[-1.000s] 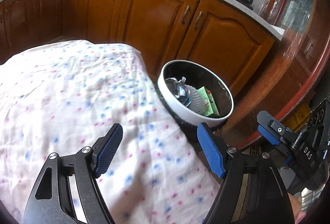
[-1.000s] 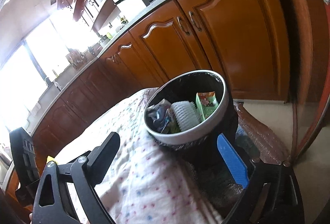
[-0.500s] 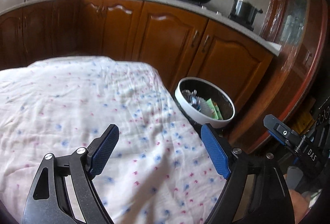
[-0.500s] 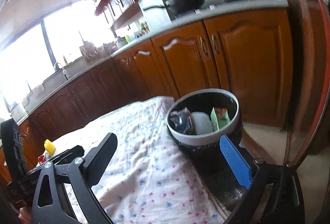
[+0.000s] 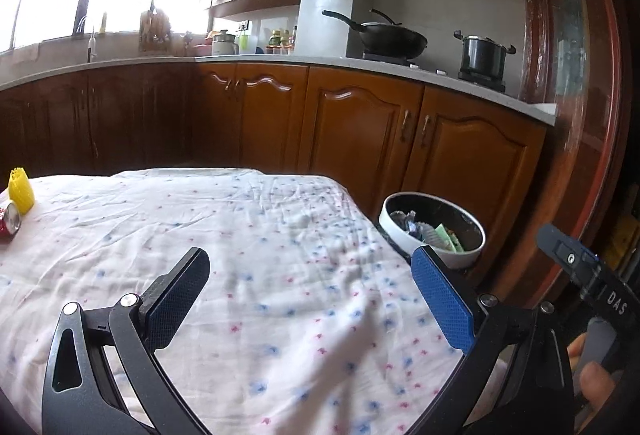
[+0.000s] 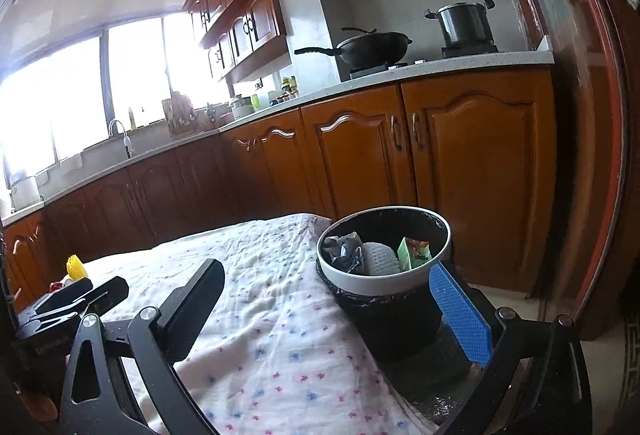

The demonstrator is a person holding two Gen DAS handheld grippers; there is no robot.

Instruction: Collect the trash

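White cloth (image 5: 260, 235) dotted pink and blue, white-rimmed black bin (image 6: 384, 281), yellow item (image 5: 20, 189), possibly red can (image 5: 9, 221).

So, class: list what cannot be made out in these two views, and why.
- Can: left view, cut by the frame edge; label unreadable.
- Bin contents: both views, deeper trash hidden by the rim and top pieces.
- Yellow item: right view, partly hidden by the left gripper; too small to identify.
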